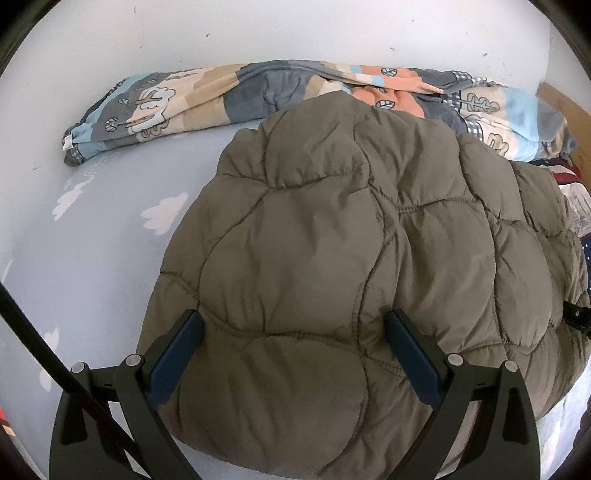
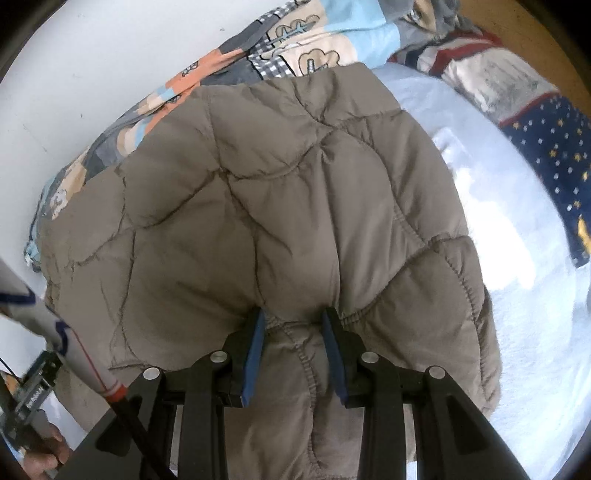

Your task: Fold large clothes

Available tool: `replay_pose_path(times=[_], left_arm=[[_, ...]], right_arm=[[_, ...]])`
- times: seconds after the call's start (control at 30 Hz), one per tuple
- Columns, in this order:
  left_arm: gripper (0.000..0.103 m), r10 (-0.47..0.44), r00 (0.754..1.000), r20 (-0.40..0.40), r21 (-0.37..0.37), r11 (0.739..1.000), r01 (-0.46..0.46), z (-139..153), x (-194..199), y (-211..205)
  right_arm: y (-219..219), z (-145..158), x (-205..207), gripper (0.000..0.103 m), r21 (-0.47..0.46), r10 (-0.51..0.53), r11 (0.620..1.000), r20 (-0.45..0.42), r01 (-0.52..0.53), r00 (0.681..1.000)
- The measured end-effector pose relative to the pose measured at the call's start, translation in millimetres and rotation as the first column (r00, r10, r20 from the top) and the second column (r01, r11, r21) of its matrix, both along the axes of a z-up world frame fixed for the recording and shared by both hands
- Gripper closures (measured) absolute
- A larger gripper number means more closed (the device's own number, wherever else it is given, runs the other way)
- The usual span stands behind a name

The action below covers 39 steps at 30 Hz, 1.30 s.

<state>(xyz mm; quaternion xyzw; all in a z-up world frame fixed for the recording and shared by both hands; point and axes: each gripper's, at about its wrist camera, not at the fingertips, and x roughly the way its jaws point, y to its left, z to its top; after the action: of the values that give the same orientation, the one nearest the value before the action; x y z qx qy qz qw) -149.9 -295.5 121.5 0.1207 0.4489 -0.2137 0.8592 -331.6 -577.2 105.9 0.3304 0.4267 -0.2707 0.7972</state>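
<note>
A brown quilted puffer jacket (image 1: pixel 332 258) lies bunched on the pale blue cloud-print bedsheet (image 1: pixel 92 229); beyond the jacket, a patchwork cartoon-print duvet (image 1: pixel 229 96) sits rolled against the white wall (image 1: pixel 258 29); the left gripper (image 1: pixel 293 325) hangs over the jacket's near edge, jaws spread wide; the right gripper (image 2: pixel 293 325) pinches a fold of the jacket between its blue pads (image 2: pixel 255 350); a star-patterned navy blanket (image 2: pixel 554 155) lies right of the jacket.

My tongs work over a bed with a pale blue sheet (image 1: pixel 110 236) printed with white clouds. The brown quilted jacket (image 1: pixel 332 258) lies on it at centre. At twelve o'clock a rolled patchwork quilt (image 1: pixel 207 99) runs along the wall. At three o'clock lies a navy starred blanket (image 2: pixel 554 155).
</note>
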Motion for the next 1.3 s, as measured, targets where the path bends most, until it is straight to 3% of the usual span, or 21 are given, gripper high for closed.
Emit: replay_pose_path(times=[0.13, 0.2, 0.37, 0.67, 1.1, 1.2, 1.3], left_arm=[[0.005, -0.008, 0.998, 0.056, -0.002, 1.0, 0.008, 16, -3, 1], [0.006, -0.003, 0.996, 0.091, 0.0, 1.0, 0.003, 24, -3, 4], [0.006, 0.037, 0.997, 0.074, -0.014, 0.999, -0.036, 26, 6, 19], [0.005, 0.042, 0.999, -0.025, 0.008, 0.999, -0.042, -1, 15, 17], [0.005, 0.046, 0.999, -0.027, 0.017, 0.999, -0.046, -6, 21, 10], [0.005, 0.056, 0.998, 0.012, -0.007, 0.998, -0.056, 8, 17, 14], [0.005, 0.059, 0.991, 0.119, -0.006, 0.998, -0.059, 24, 6, 12]], right_arm=[[-2, 8, -5, 0.068, 0.019, 0.0, 1.0, 0.031, -0.001, 1.0], [-3, 24, -11, 0.068, -0.029, 0.002, 1.0, 0.043, -0.001, 0.999], [-11, 40, -32, 0.068, -0.108, -0.041, 0.993, 0.037, 0.045, 0.998], [-30, 4, -45, 0.068, -0.015, -0.075, 0.997, -0.009, 0.075, 0.997], [-30, -8, -34, 0.068, -0.017, -0.068, 0.998, -0.061, 0.067, 0.996], [-23, 10, -32, 0.068, -0.071, -0.085, 0.994, -0.057, 0.081, 0.995], [-3, 38, -27, 0.068, -0.16, -0.045, 0.986, 0.019, 0.048, 0.999]])
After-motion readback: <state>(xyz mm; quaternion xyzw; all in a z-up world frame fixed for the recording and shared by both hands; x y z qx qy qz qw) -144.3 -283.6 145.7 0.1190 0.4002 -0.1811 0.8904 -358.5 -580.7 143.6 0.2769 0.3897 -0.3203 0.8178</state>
